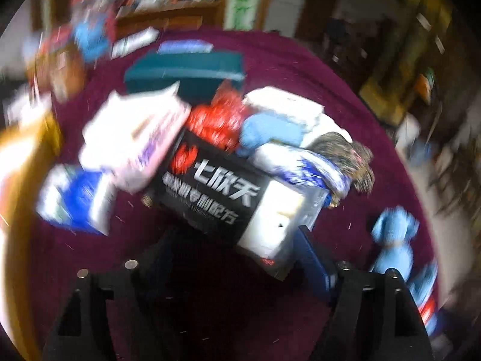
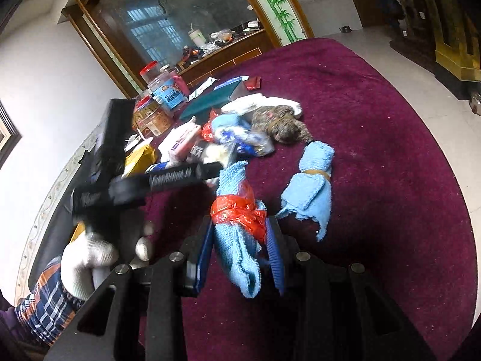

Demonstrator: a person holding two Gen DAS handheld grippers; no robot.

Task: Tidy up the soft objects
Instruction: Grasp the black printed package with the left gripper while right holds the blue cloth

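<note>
Our right gripper [image 2: 240, 258] is clamped on a blue terry cloth [image 2: 237, 240] bound with crinkly red plastic [image 2: 237, 213], low over the counter [image 2: 375, 150] near its front edge; soft and light, we judge it best held at that knot. Our left gripper [image 1: 237, 258] stands apart, empty, facing the pile's glossy black packet [image 1: 216, 189].

This is a lived-in home room. A round table draped in a maroon cloth [image 2: 375, 138] stands on pale floor tiles. Behind it, a wooden sideboard [image 2: 228, 55] holds household clutter beneath a large mirror [image 2: 186, 9]; snack jars [image 2: 159, 96] crowd the table's far edge.
</note>
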